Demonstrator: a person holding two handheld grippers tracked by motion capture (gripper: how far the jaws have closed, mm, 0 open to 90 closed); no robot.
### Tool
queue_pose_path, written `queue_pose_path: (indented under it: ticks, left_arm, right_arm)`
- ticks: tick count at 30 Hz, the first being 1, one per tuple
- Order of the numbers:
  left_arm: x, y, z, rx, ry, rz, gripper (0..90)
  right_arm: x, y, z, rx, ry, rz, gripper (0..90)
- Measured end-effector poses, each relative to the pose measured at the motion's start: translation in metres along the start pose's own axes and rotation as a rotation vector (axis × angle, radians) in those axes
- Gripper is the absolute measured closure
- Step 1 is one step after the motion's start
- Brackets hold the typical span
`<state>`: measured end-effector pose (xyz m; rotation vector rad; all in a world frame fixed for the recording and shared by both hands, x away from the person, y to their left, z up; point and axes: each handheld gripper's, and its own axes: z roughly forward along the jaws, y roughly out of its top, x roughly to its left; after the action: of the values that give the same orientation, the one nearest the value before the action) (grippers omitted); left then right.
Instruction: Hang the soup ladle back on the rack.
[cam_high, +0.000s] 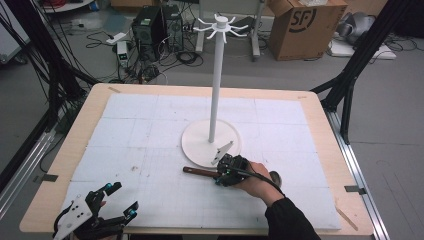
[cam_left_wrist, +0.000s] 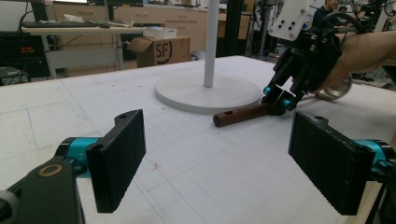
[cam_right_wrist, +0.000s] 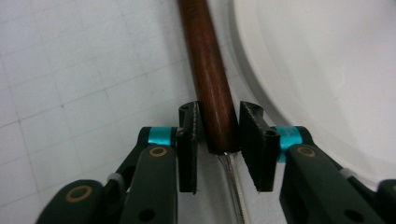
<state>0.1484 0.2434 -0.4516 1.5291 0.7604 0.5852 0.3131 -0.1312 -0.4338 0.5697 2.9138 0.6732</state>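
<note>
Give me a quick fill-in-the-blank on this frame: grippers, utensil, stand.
1. The right gripper has its jaws around the utensil's ____ wooden handle.
2. The left gripper has its jaws ____ and holds nothing.
3. The handle lies beside the white stand's round ____.

Missing: brown; open; base

The high view looks down over the table; both gripper views sit low, sharing the stand base.

A lab or workshop — beyond the left gripper stand desks, wooden cabinets and a cardboard box; past the table, computer towers and tangled cables lie on grey floor — black rig struts flank it.
</note>
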Motion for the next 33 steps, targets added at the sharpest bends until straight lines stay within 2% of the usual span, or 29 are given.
queue_pose_path:
  ticks: [12, 17, 23, 30, 31, 33]
  left_arm:
    - [0.0, 0.0, -0.001, -0.001, 0.001, 0.002, 19.4]
    - [0.0, 0.0, -0.001, -0.003, 0.002, -0.001, 19.5]
    - [0.001, 0.0, -0.002, -0.002, 0.003, 0.0, 19.5]
    - [0.0, 0.0, -0.001, -0.001, 0.005, 0.001, 19.5]
    - [0.0, 0.0, -0.001, -0.002, 0.006, 0.0, 19.5]
    - [0.0, 0.0, -0.001, -0.002, 0.006, 0.001, 19.5]
  right_arm:
    - [-0.001, 0.001, 0.0, 0.009, 0.018, 0.009, 74.0]
    - [0.004, 0.003, -0.001, 0.019, -0.017, -0.028, 74.3]
    - [0.006, 0.0, -0.007, -0.029, -0.039, -0.042, 74.3]
    - [0.0, -0.007, -0.026, -0.137, -0.048, -0.004, 74.2]
    - [-0.001, -0.008, -0.029, -0.151, -0.037, 0.001, 74.2]
    - [-0.003, -0.011, -0.035, -0.19, -0.057, 0.009, 74.2]
